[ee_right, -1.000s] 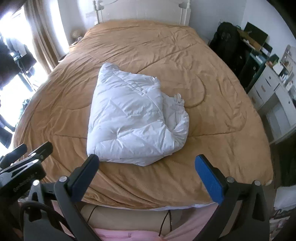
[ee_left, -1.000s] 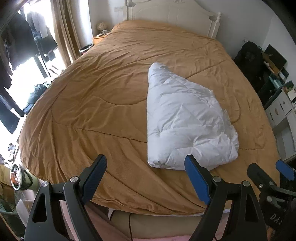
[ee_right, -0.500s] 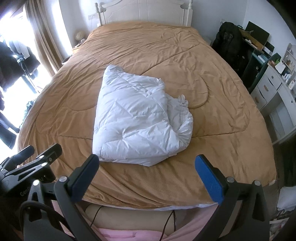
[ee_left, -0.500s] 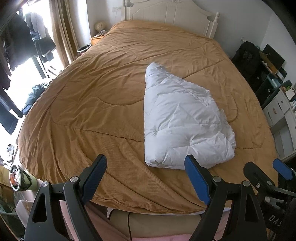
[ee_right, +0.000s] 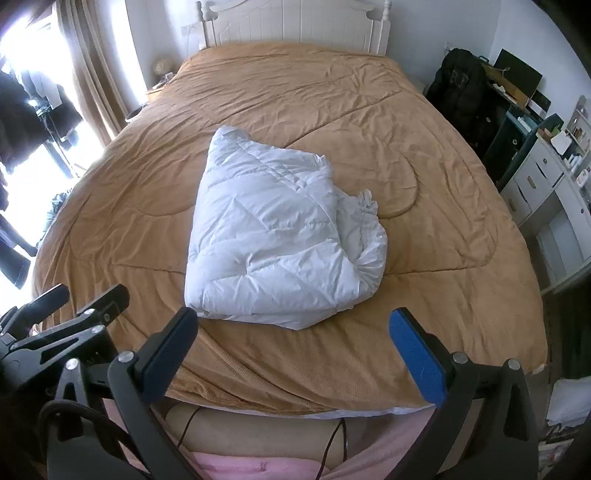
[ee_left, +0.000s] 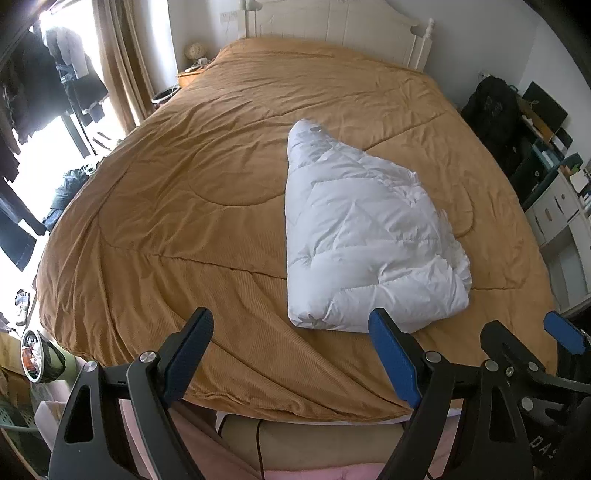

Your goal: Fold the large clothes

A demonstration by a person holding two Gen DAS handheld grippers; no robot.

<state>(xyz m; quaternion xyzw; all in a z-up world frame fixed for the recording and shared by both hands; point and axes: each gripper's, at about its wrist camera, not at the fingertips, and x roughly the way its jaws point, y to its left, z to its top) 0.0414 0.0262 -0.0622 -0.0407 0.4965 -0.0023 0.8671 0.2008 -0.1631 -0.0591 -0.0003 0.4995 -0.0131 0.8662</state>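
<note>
The white padded garment (ee_right: 280,236) lies folded into a thick bundle on the brown bedspread (ee_right: 424,266), toward the foot of the bed and a little right of its middle in the left wrist view. Both tongs hang above the foot edge with nothing between them: the left gripper (ee_left: 291,347) has its jaws spread wide, and the right gripper (ee_right: 295,343) stands spread just as wide, neither touching the cloth. Going left to right, the risks look like this. The left edge of the bundle is a smooth, rounded fold, so a pinch there would likely catch only the top layer and peel the stack open. The puffy filling is springy, so any fold pressed down may bounce back up. On the right side the gathered, crumpled end (ee_right: 365,236) sticks out loose; pulling on it could drag out an inner layer and undo the shape. The bedspread beneath is soft and wrinkled, so a low pinch may grab it along with the garment. Around the bed: a bright window with curtains (ee_left: 122,70) and dark hanging clothes at left, the white headboard (ee_right: 295,26) behind, a dark bag (ee_right: 461,88) and white drawers (ee_right: 543,192) at right. Nothing stands between the tongs and the bundle.
</note>
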